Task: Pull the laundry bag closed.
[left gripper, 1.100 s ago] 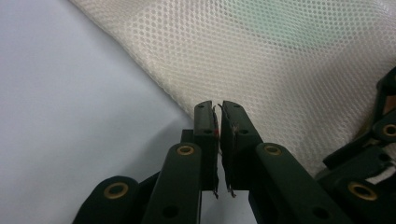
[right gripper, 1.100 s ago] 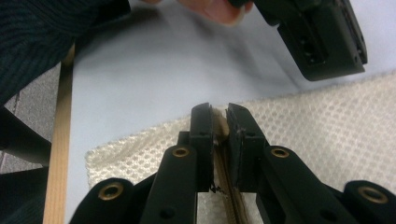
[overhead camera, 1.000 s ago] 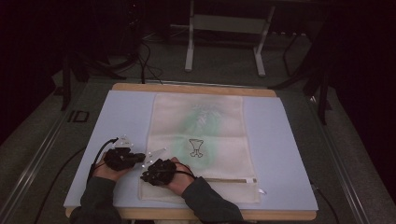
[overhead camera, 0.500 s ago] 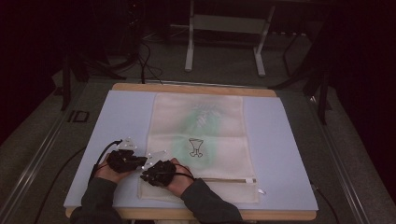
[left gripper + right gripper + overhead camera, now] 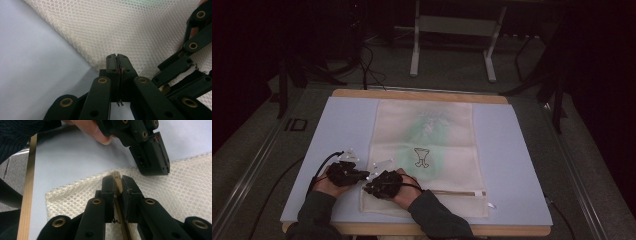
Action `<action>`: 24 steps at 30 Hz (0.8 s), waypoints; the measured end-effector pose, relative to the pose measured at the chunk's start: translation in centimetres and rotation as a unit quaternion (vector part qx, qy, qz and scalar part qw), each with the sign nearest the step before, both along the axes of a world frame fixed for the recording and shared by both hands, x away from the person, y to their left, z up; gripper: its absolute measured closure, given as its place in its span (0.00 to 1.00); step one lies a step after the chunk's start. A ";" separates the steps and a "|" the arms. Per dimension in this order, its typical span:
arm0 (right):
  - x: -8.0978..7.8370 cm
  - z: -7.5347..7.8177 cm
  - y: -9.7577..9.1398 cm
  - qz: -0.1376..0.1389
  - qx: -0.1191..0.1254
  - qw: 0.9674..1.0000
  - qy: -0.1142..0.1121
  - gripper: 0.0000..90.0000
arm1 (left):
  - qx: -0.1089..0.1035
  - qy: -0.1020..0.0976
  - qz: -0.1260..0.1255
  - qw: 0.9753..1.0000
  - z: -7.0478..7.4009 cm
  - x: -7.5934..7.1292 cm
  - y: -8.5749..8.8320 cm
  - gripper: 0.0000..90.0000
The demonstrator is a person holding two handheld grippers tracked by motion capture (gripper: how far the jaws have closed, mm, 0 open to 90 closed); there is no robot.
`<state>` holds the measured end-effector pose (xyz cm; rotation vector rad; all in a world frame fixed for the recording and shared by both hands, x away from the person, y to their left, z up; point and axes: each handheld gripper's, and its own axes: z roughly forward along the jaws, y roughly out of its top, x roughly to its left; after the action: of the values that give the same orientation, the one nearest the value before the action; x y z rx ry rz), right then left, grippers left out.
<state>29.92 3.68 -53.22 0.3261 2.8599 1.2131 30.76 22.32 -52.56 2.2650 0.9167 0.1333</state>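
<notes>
Both grippers sit at the bag's point(image 5: 427, 150) near-left corner on the bench point(image 5: 522, 165). Right gripper point(image 5: 117, 180) fingers clamped on the bag's zipper strip point(image 5: 117, 176); left gripper point(image 5: 117, 57) fingers have just been closing, now pinching the bag's mesh edge just beside. Bag lies flat, running toward the far edge.

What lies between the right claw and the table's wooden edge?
In the right gripper view, from the right claw: cream-white mesh fabric bag, then bare pale-blue table surface.
</notes>
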 end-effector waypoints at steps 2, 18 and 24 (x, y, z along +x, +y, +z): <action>0.1 0.0 0.0 0.002 -0.001 1.000 0.003 0.90 | 0.001 0.000 0.000 1.000 0.0 0.0 0.0 0.99; 0.5 0.2 0.2 0.005 -0.009 1.000 0.028 0.87 | 0.001 0.008 -0.006 1.000 0.0 -0.1 0.1 0.99; 0.6 0.1 0.0 0.013 0.000 0.999 0.047 0.79 | 0.003 0.010 -0.006 1.000 0.1 -0.3 0.1 0.99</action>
<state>30.53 3.71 -53.08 0.3550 2.9527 1.2335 30.43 22.46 -52.47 2.2804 0.9148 0.1092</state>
